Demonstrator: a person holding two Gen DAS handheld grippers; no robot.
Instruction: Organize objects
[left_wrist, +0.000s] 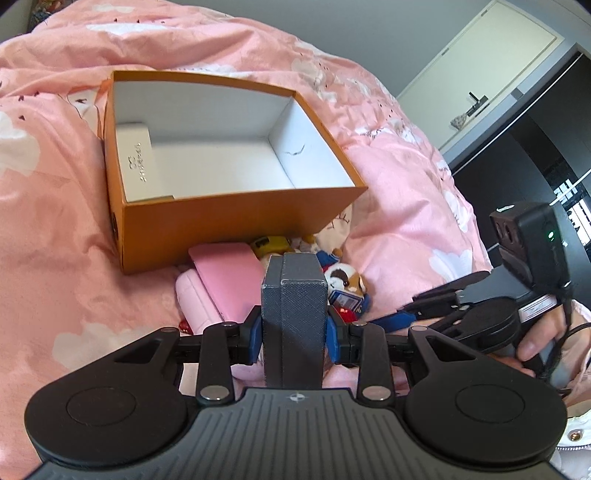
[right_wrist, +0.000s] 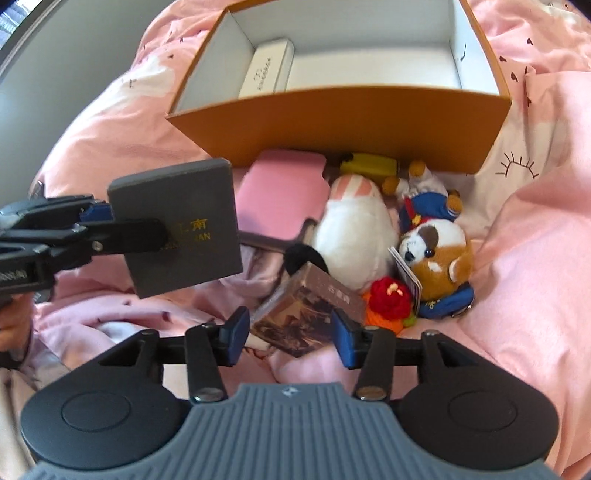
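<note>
**Grey Box Held Aloft as Second Gripper Straddles Brown Pack on Pink Bed**

The left hand-held gripper (left_wrist: 294, 334) pinches a grey textured box (left_wrist: 293, 317) between its blue pads, which press on the box's two narrow sides. Seen from the right wrist, the same box carries gold lettering on its broad face and hangs clear of the bedding, up and to the left of the right hand-held gripper (right_wrist: 290, 334). That gripper's jaws stand spread, and a small brown printed pack (right_wrist: 308, 317) lies between the pads (right_wrist: 236, 330); whether they touch it cannot be told.

Ahead of both grippers sits an open orange box (left_wrist: 236, 221) with a white lining, resting on a pink bedspread (left_wrist: 55, 221) with white cloud shapes. Inside it, against the left-hand wall, lies a white case (right_wrist: 264, 70) with small printed lettering.

Between the orange box and the grippers lies a loose heap of things. Just beyond the right hand-held gripper's right pad is a red and orange knitted toy (right_wrist: 388, 301). Farther ahead and to the right sits a brown and white plush dog (right_wrist: 436, 254), with a bear in blue clothing (right_wrist: 424, 203) behind it. Straight ahead rests a white plush toy (right_wrist: 351, 236) with pink stripes and a black tail. A pink flat case (right_wrist: 284, 188) lies ahead and slightly left, and a yellow toy (right_wrist: 369, 164) is tucked against the orange box's near wall.
</note>
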